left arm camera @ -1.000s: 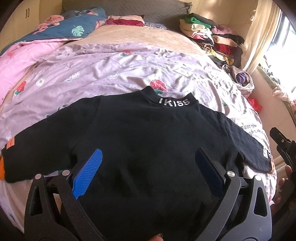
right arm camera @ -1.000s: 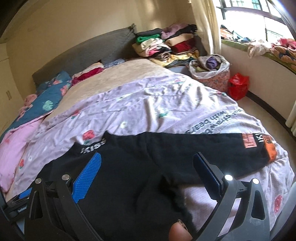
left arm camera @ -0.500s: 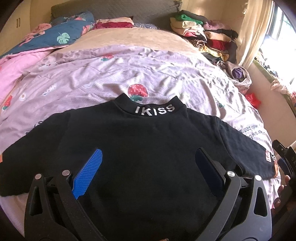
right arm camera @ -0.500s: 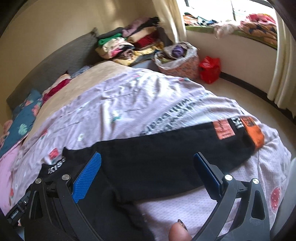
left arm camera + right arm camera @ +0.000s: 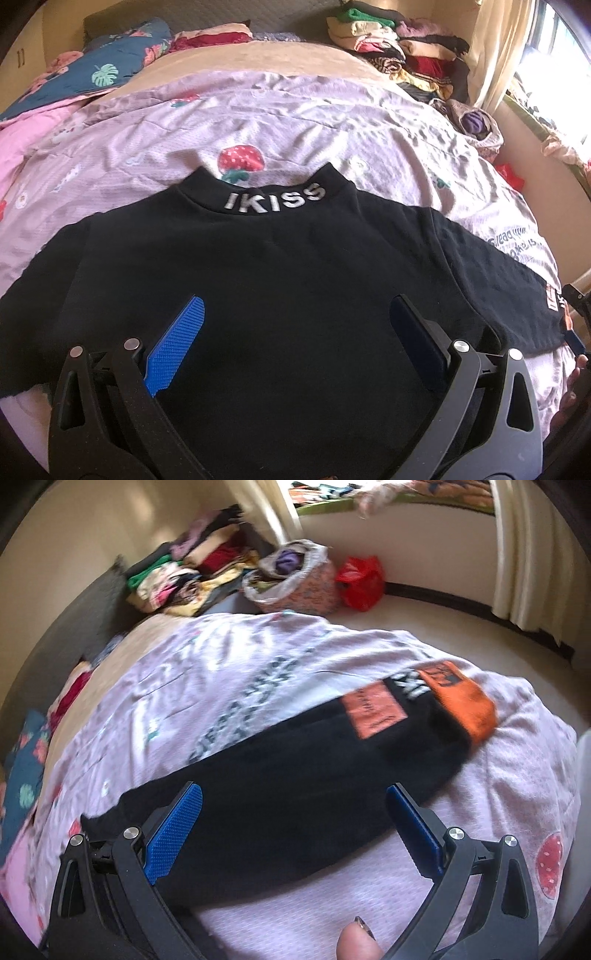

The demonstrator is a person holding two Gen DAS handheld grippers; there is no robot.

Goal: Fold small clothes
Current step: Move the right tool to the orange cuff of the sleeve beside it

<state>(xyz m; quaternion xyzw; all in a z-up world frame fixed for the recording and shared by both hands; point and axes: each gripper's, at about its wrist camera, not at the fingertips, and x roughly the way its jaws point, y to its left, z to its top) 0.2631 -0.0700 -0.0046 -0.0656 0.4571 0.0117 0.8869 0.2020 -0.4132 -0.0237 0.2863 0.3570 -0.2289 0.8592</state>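
Right hand-held gripper (image 5: 293, 829) swung over sleeve (image 5: 314, 768), black sweatshirt (image 5: 277, 295) flat, both hand-held grippers gaping, left (image 5: 295, 339).

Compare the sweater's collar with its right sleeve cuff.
The collar is black with white IKISS lettering; the cuff is orange with a dark print. The collar sits at the black sweater's top centre; the cuff lies at the outstretched sleeve's end near the bed edge. Both lie flat on the lilac strawberry quilt.

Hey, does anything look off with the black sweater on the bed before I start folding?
Nothing stands out. The black sweater lies flat on the lilac quilt, sleeves spread, orange cuff near the bed's edge. Both the left gripper and the right gripper are open above it.
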